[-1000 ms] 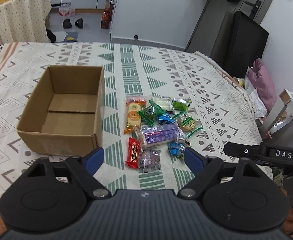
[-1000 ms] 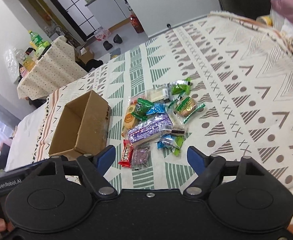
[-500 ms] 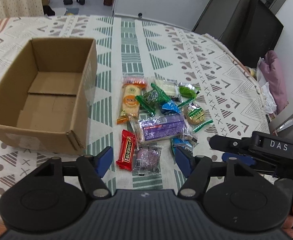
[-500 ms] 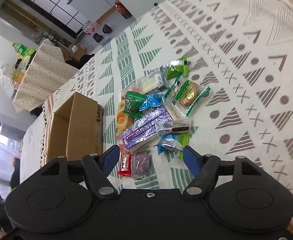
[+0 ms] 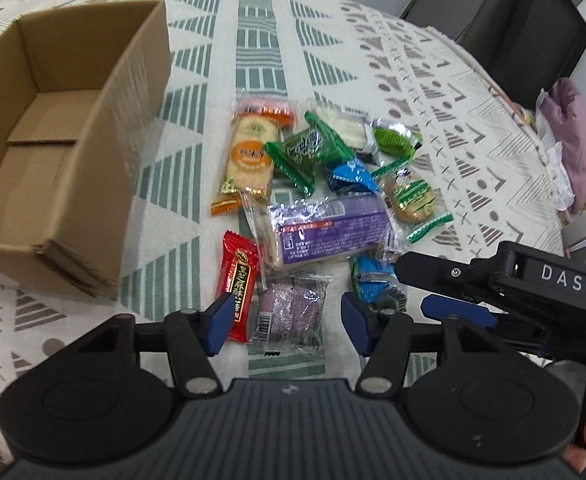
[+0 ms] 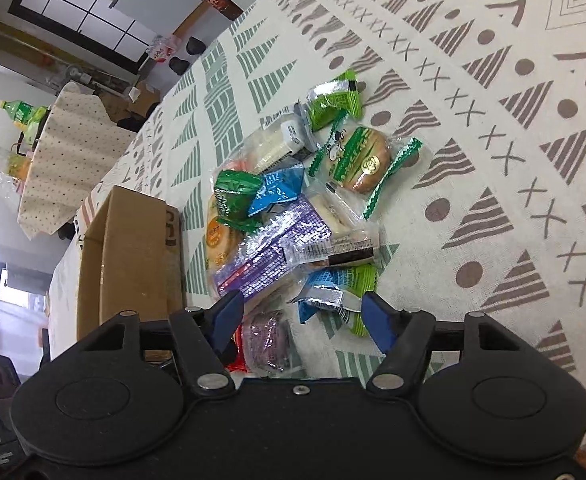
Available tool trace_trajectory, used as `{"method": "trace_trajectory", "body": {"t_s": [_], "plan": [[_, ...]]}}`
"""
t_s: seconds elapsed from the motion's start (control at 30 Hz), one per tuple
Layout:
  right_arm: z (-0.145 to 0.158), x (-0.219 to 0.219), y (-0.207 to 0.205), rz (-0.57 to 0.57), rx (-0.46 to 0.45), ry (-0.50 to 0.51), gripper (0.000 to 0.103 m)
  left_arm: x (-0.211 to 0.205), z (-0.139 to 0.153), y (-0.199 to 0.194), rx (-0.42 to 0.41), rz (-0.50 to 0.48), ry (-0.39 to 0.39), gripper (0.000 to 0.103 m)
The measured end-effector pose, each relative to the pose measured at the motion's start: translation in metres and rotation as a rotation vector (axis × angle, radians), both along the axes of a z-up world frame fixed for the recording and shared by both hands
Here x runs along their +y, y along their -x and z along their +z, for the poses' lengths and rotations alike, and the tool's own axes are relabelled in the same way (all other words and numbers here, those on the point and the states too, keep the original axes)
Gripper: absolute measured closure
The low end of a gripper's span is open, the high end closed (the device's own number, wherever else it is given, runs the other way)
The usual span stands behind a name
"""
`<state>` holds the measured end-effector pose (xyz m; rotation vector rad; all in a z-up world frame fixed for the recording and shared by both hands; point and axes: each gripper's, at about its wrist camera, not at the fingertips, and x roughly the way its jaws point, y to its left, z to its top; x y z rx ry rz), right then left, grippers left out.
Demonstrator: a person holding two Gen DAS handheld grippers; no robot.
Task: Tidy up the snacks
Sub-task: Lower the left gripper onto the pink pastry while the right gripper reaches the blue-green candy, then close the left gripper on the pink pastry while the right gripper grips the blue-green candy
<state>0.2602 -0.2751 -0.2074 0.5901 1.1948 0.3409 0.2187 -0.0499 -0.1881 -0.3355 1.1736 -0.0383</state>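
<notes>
- Both tools have come down and closer to the snack pile since a second ago, and the pile now fills far more of each view.
- Left tool [image 5: 285,318] hovers with its blue fingers spread apart, nothing between them; just beyond lies the purple-wrapped snack [image 5: 293,306], with the red candy packet [image 5: 239,276] touching its left side.
- Right tool [image 6: 301,320] is also spread wide and empty-handed, hanging over the near edge of the pile, above the blue-and-green packet [image 6: 333,292].
- Centre of the pile: the long purple biscuit pack [image 5: 325,232], with the orange cracker pack [image 5: 251,152] to its far left and the dark green wrapper [image 5: 309,150] beside that.
- On the right side sits the round cake in green wrap [image 6: 359,160]; further off, a light green packet [image 6: 335,100].
- Cardboard box [image 5: 65,128] stands open to the left of the pile, on the patterned tablecloth [image 5: 261,40]; no snacks in the part that shows.
</notes>
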Motion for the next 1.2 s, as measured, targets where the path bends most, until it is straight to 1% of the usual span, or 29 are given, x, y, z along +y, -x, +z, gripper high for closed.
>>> {"method": "trace_trajectory", "body": {"t_s": [0.13, 0.3, 0.33, 0.37, 0.4, 0.43, 0.47, 0.53, 0.57, 0.63, 0.7, 0.8, 0.87, 0.93, 1.03, 1.17, 1.2], "plan": [[-0.011, 0.004, -0.003, 0.011, 0.018, 0.022, 0.038, -0.006, -0.013, -0.006, 0.020, -0.007, -0.013, 0.047], [-0.021, 0.007, -0.008, 0.007, 0.031, 0.056, 0.039, -0.015, -0.017, -0.012, 0.009, -0.026, -0.029, 0.047], [-0.023, 0.007, -0.009, 0.007, 0.032, 0.061, 0.045, -0.017, -0.017, -0.014, 0.013, -0.033, -0.028, 0.047], [-0.025, 0.007, -0.009, 0.007, 0.038, 0.064, 0.054, -0.018, -0.018, -0.015, 0.019, -0.038, -0.028, 0.050], [-0.027, 0.007, -0.010, 0.008, 0.044, 0.065, 0.056, -0.020, -0.019, -0.017, 0.029, -0.041, -0.034, 0.050], [-0.028, 0.006, -0.009, 0.008, 0.046, 0.061, 0.057, -0.021, -0.022, -0.018, 0.040, -0.043, -0.040, 0.053], [-0.028, 0.006, -0.009, 0.011, 0.045, 0.057, 0.059, -0.021, -0.025, -0.018, 0.056, -0.042, -0.036, 0.057], [-0.027, 0.007, -0.007, 0.019, 0.040, 0.058, 0.063, -0.020, -0.035, -0.021, 0.105, -0.051, -0.013, 0.061], [-0.027, 0.007, -0.006, 0.025, 0.038, 0.057, 0.064, -0.020, -0.036, -0.021, 0.103, -0.060, -0.014, 0.061], [-0.026, 0.008, -0.005, 0.029, 0.033, 0.060, 0.065, -0.023, -0.035, -0.025, 0.102, -0.109, -0.032, 0.061], [-0.025, 0.006, -0.004, 0.026, 0.029, 0.057, 0.065, -0.022, -0.036, -0.028, 0.095, -0.124, -0.008, 0.062], [-0.021, 0.007, -0.005, 0.020, 0.016, 0.059, 0.066, -0.019, -0.037, -0.031, 0.108, -0.132, 0.021, 0.064], [-0.019, 0.008, -0.004, 0.022, 0.007, 0.064, 0.067, -0.016, -0.036, -0.032, 0.111, -0.152, 0.052, 0.069], [-0.016, 0.009, -0.001, 0.025, -0.006, 0.066, 0.067, -0.013, -0.034, -0.030, 0.104, -0.170, 0.056, 0.070], [-0.009, 0.011, 0.003, 0.030, -0.037, 0.058, 0.068, -0.009, -0.033, -0.025, 0.099, -0.178, 0.116, 0.070], [0.001, 0.014, 0.007, 0.038, -0.074, 0.060, 0.068, -0.006, -0.024, -0.014, 0.046, -0.180, 0.178, 0.071], [0.003, 0.014, 0.008, 0.039, -0.082, 0.056, 0.068, -0.007, -0.020, -0.013, 0.033, -0.179, 0.182, 0.071]]}}
